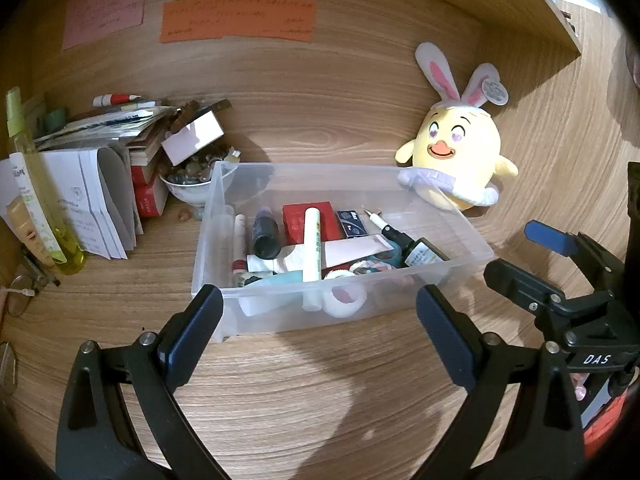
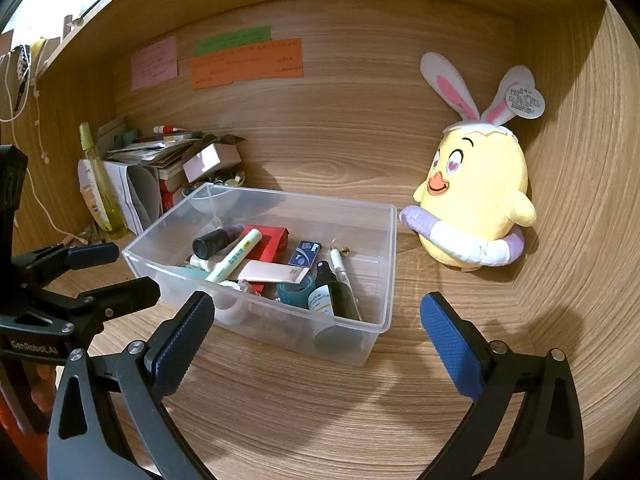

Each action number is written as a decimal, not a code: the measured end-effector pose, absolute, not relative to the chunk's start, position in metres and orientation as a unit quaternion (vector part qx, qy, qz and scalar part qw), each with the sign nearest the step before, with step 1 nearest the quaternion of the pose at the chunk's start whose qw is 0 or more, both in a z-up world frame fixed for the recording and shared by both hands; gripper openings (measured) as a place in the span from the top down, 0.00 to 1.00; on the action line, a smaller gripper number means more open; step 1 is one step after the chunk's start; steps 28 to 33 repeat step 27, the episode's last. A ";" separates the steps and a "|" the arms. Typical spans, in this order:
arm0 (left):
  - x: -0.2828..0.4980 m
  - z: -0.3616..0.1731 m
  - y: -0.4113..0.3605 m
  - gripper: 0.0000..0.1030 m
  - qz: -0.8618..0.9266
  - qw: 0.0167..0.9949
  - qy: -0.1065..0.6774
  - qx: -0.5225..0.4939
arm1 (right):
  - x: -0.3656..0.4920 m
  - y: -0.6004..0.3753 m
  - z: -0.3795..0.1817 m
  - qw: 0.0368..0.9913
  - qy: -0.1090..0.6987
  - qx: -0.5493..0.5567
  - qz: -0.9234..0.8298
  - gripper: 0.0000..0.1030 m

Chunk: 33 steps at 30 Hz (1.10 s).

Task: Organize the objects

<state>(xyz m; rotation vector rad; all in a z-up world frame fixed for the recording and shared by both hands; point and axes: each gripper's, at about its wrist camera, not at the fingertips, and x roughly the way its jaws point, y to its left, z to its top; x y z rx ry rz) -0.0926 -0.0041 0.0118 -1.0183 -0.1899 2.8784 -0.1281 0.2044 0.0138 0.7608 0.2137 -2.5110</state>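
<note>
Clear bin point(image 1: 452, 236) on table point(image 1: 280, 380), just ahead of both claws | left claw point(image 1: 320, 336) spread apart, empty | right claw point(image 2: 316, 340) spread apart, empty | bin holds one red box point(image 2: 266, 242), one white marker point(image 2: 236, 256), two dark bottles, tape rolls | one chick plush point(image 2: 476, 204) right of bin | three wall notes | paper pile point(image 1: 100, 184) left

The scene is viewed from low over the bench point(image 1: 280, 392), each camera facing forward between its own tongs toward the back wall. The clear bin point(image 1: 248, 312) is seen head-on and near from the left view, and from its right front corner in the right view point(image 2: 376, 320). The bin, the plush chick point(image 2: 476, 196), the paper stack point(image 1: 104, 196) and the wall notes point(image 2: 246, 64) are shared by both views.
</note>
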 end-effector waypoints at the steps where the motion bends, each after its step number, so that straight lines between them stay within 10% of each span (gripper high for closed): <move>1: -0.093 0.012 -0.005 0.04 0.940 0.042 -0.062 -0.332 | -0.128 0.204 0.014 0.251 0.079 0.280 -0.923 0.00; 33: -0.091 0.013 -0.003 0.04 0.939 0.054 -0.066 -0.332 | -0.126 0.203 0.015 0.253 0.074 0.284 -0.922 0.00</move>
